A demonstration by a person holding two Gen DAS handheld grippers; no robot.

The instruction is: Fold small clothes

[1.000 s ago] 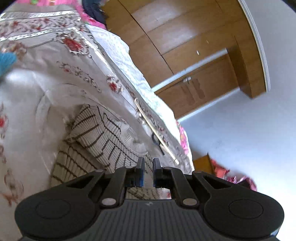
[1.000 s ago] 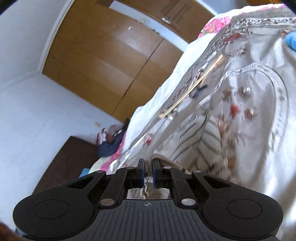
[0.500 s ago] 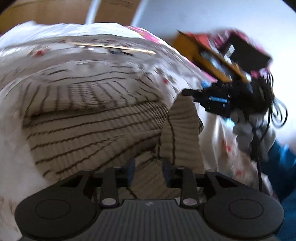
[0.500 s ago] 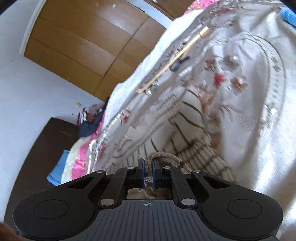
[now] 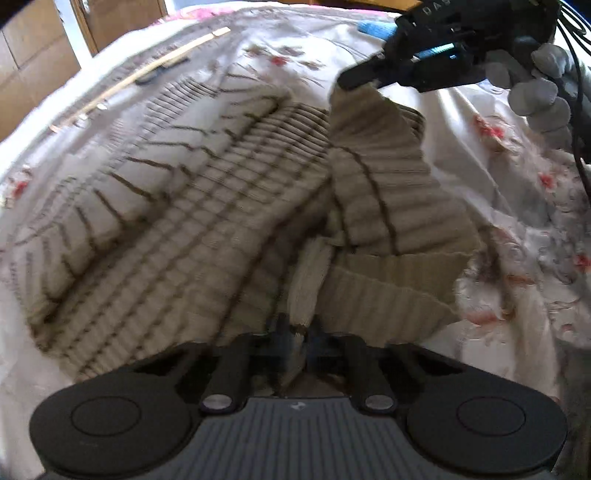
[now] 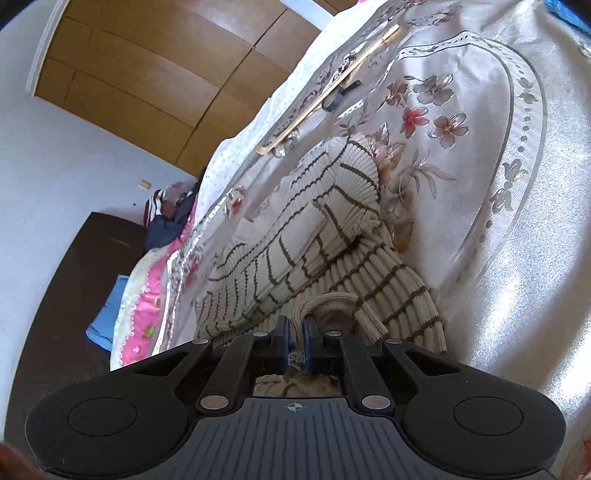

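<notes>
A beige ribbed sweater (image 5: 207,206) with thin brown stripes lies on the flowered bedspread (image 5: 517,192). At the bottom of the left wrist view my left gripper (image 5: 295,332) points steeply down, its jaws closing tight on a pale fold of the knit near the sweater's middle. My right gripper (image 5: 351,79), held by a gloved hand (image 5: 535,85), pinches a corner of the sweater and holds that flap raised at the upper right. In the right wrist view the right gripper (image 6: 294,339) is shut on a rolled knit edge, and the sweater (image 6: 306,240) stretches away in front of it.
A long wooden stick (image 6: 332,88) and a small dark clip (image 6: 338,96) lie on the bedspread (image 6: 498,184) beyond the sweater. A wooden wardrobe (image 6: 147,74) stands past the bed. Bundled clothes (image 6: 170,218) sit at the bed's edge. A blue item (image 5: 373,27) lies behind the right gripper.
My left gripper rolled and swung down over the sweater, opened, then closed on a fold. The right gripper sank a little, still pinching the knit edge.
</notes>
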